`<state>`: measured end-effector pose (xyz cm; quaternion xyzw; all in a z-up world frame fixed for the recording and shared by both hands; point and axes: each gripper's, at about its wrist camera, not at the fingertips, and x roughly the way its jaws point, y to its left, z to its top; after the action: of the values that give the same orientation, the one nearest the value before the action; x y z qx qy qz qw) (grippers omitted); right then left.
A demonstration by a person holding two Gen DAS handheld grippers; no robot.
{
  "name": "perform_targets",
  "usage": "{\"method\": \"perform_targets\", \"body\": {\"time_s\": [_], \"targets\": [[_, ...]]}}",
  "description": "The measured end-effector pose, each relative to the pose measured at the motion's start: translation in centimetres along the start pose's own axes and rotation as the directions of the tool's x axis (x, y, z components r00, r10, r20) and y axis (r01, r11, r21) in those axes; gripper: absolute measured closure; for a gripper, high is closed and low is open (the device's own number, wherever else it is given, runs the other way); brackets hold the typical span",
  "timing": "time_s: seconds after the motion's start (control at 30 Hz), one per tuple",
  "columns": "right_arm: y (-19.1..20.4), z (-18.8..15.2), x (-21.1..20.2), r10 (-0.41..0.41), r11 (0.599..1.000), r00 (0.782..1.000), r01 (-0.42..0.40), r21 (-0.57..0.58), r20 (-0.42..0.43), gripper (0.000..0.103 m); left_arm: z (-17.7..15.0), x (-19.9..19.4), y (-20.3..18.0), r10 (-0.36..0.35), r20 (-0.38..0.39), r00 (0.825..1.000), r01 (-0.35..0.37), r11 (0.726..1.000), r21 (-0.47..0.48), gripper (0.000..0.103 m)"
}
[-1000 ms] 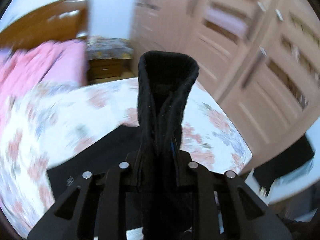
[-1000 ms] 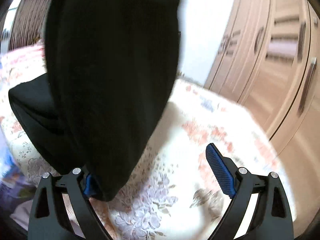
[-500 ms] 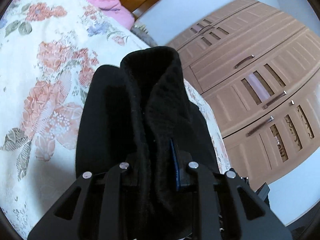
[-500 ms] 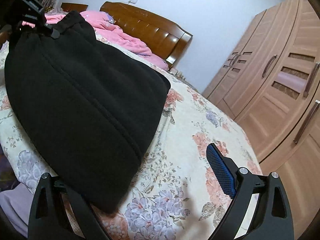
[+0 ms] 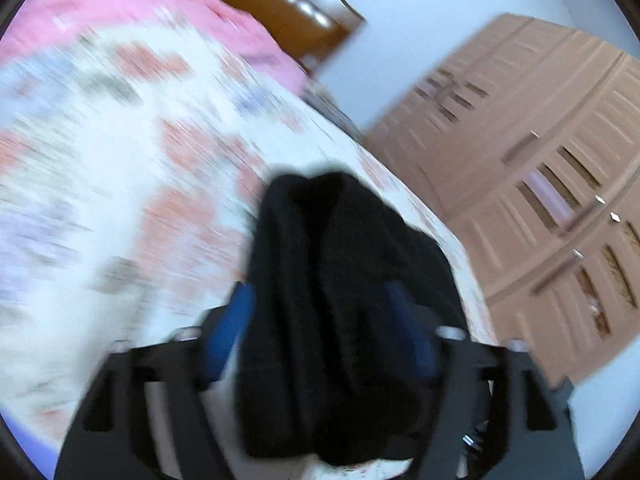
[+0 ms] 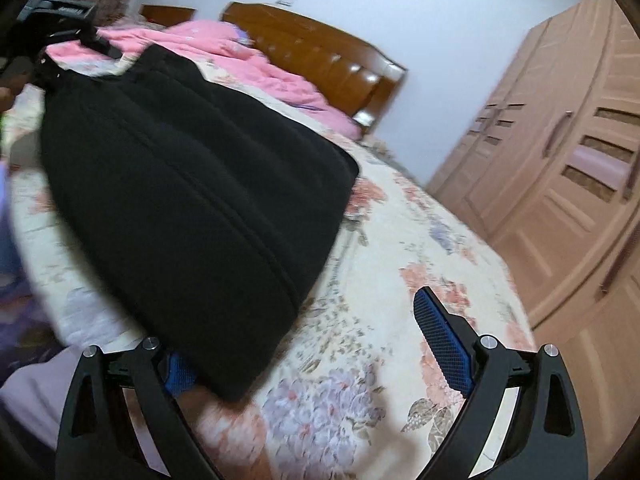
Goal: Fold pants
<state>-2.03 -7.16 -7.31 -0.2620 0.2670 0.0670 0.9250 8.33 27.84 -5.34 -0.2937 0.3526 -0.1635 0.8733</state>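
The black pants [image 6: 192, 200] lie folded on the floral bedspread [image 6: 400, 248]. In the left wrist view the pants [image 5: 336, 300] bunch up between the fingers of my left gripper [image 5: 320, 332], whose blue pads now stand apart on either side of the cloth. That view is blurred. My right gripper [image 6: 308, 344] is open, its left pad tucked under the near edge of the pants and its right pad [image 6: 440, 344] free above the bedspread. The left gripper also shows in the right wrist view [image 6: 60, 32] at the far end of the pants.
A pink quilt [image 6: 224, 52] lies along the wooden headboard [image 6: 328, 60] at the far end of the bed. A wooden wardrobe [image 6: 560, 160] stands on the right. The bed edge runs close below both grippers.
My left gripper's fingers have spread apart around the pants, which were clamped before. The pants came down from hanging in the air onto the bed. The right gripper stayed open.
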Motion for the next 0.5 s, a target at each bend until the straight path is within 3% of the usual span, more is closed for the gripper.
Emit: {"method": "perform_targets", "body": {"time_s": [0.1,0.23,0.3,0.37,0.43,0.5], "targets": [[-0.9,-0.5,-2.2,0.142,0.99,0.989,-0.143,0.016,0.04,0.012,0.3,-3.6,-2.2,0.04,0.072,0.997,-0.045,0.997,0.068,0.018],[-2.6,-0.9,-4.3,0.264,0.955,0.957,-0.277,0.111,0.118,0.012,-0.2,-3.4,-5.5,0.0,0.004,1.0,-0.001,0.988,0.152,0.019],[-3.2,-0.7,-4.7,0.26,0.95,0.955,-0.279,0.139,0.143,0.012,-0.6,-1.4,-6.0,0.081,-0.04,0.996,-0.072,0.98,0.183,0.03],[-3.7,-0.5,-5.0,0.238,0.953,0.959,-0.261,0.151,0.157,0.012,-1.4,-0.1,-5.7,0.131,-0.068,0.989,-0.117,0.976,0.183,0.031],[-4.3,-0.2,-4.9,0.231,0.95,0.958,-0.259,0.172,0.168,0.012,-2.1,1.4,-5.2,0.148,-0.118,0.982,-0.127,0.978,0.166,0.032],[-4.7,0.1,-4.3,0.244,0.939,0.954,-0.277,0.203,0.175,0.012,-2.6,2.6,-4.8,0.162,-0.142,0.976,-0.136,0.974,0.179,0.04]]}}
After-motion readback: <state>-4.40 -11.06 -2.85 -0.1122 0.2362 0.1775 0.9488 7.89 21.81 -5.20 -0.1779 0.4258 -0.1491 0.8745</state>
